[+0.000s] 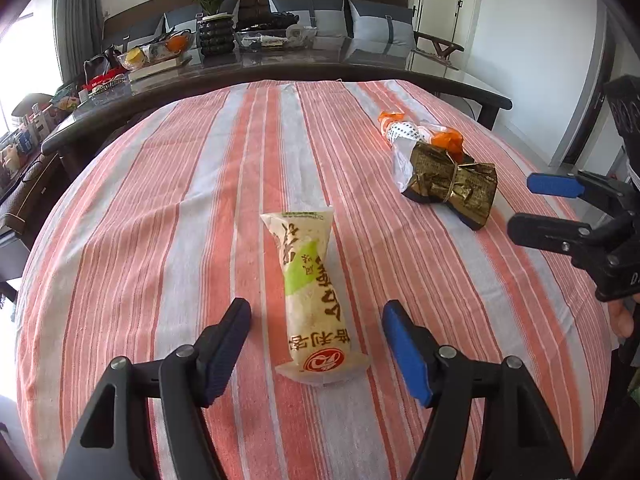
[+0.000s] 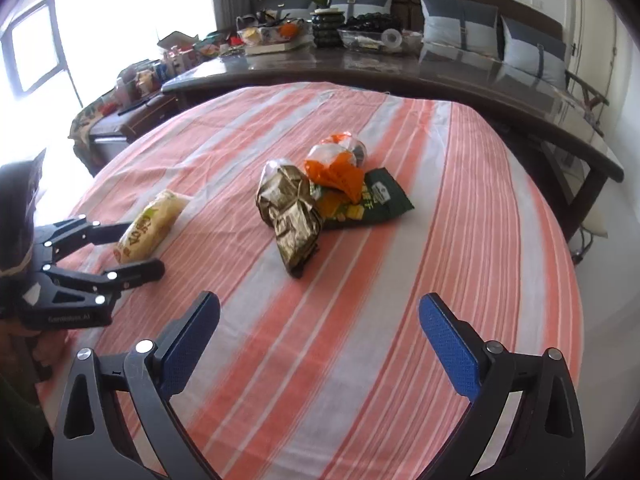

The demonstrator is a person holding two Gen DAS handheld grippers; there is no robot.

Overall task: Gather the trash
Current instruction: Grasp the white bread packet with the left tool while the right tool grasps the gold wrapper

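Cream plastic snack packet [image 1: 314, 294] lies flat on the striped cloth [image 1: 180, 200], lengthwise between the left gripper [image 1: 316, 332] pads but not touching either — jaws released. Right gripper [image 2: 320, 340] also spread wide, empty, aimed at the wrapper pile [image 2: 320, 188]: crinkled gold foil wrapper [image 2: 290, 216], orange bag [image 2: 338, 168], flat green packet [image 2: 380, 196], all touching. My read: grab next. The packet is soft and puffy, so pinch across its narrow waist and squeeze gently. Foil is stiff and lumpy; take it at the tied middle — thin film slips.

Both hand-held grippers [image 1: 316, 344] [image 2: 320, 332] agape
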